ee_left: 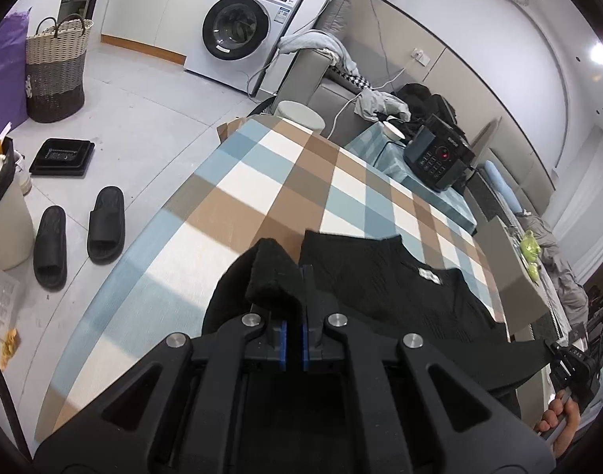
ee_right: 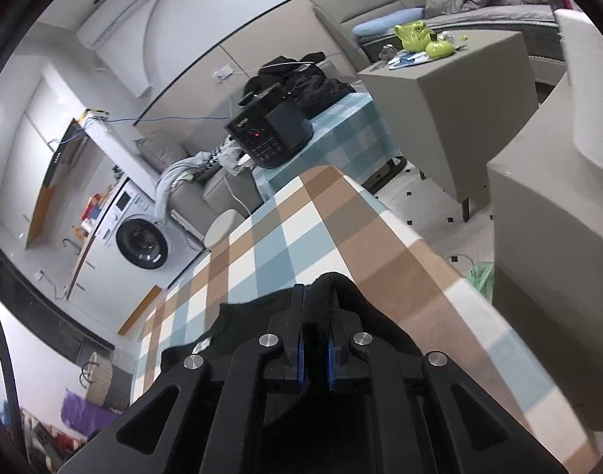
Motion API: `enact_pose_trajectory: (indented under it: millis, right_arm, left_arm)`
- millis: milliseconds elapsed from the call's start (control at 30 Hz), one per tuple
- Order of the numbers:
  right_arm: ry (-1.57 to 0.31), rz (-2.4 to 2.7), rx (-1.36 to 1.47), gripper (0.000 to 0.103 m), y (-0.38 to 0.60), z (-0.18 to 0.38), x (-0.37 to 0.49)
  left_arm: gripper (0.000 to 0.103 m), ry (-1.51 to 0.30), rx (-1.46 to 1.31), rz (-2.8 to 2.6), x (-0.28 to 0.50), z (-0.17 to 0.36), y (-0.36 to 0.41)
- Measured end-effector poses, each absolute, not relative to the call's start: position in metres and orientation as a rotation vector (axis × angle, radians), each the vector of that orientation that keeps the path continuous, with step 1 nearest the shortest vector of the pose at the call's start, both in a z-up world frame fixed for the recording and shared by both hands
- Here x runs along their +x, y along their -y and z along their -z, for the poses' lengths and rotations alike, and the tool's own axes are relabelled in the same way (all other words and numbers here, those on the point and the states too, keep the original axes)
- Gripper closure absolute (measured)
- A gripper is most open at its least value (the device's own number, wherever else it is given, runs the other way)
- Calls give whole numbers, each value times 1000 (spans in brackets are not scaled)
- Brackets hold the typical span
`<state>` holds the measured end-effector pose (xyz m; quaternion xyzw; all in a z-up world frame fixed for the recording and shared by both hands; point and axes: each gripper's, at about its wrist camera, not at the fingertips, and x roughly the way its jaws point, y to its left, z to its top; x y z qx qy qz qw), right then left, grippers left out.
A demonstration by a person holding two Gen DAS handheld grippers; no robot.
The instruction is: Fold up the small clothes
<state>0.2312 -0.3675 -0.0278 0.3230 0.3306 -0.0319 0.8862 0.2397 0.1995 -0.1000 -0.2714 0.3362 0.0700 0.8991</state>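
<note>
A small black knit garment (ee_left: 384, 276) with a white neck label (ee_left: 428, 275) is spread over the checked tablecloth (ee_left: 285, 173). My left gripper (ee_left: 297, 276) is shut on a bunched edge of this garment at its left side. My right gripper (ee_right: 315, 296) is shut on another black edge (ee_right: 333, 284) of the same garment, which drapes over its fingers. In the left wrist view the right gripper (ee_left: 570, 359) shows at the far right edge, with a hand (ee_left: 558, 418) below it. The cloth hangs stretched between both grippers.
A black cooker (ee_left: 439, 154) stands on a second checked table beyond. A washing machine (ee_left: 242, 27), a woven basket (ee_left: 56, 67), black slippers (ee_left: 80, 233) and a bin (ee_left: 1, 205) are on the floor to the left. A grey side table (ee_right: 459, 110) stands to the right.
</note>
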Motion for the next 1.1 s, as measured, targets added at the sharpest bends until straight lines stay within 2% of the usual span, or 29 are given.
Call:
enact_pose_trajectory:
  millis: [67, 100, 167, 267, 333, 400, 500, 733, 1100]
  right_arm:
    - [-718, 63, 684, 92, 364, 33, 245]
    - [-734, 57, 682, 86, 364, 35, 249]
    - [-740, 45, 671, 84, 366, 33, 247]
    - [-750, 74, 631, 81, 374, 30, 227]
    - [-754, 87, 611, 80, 383, 30, 203]
    - [-770, 119, 579, 72, 390, 36, 178]
    - [-809, 108, 549, 66, 393, 50, 142]
    - [-910, 36, 538, 65, 379, 88, 82]
    - [-897, -31, 445, 65, 361, 98, 78]
  left_arm:
    - [96, -716, -578, -150, 258, 105, -203]
    - [86, -734, -583, -154, 264, 107, -204]
    - [70, -767, -599, -162, 270, 111, -206]
    - [56, -757, -587, -170, 261, 112, -206]
    - [55, -759, -553, -179, 248, 111, -204]
    - [53, -765, -528, -181, 228, 112, -202]
    - [53, -769, -500, -205, 198, 115, -199]
    - [53, -826, -442, -228, 133, 133, -182]
    - [53, -867, -384, -191, 97, 161, -150]
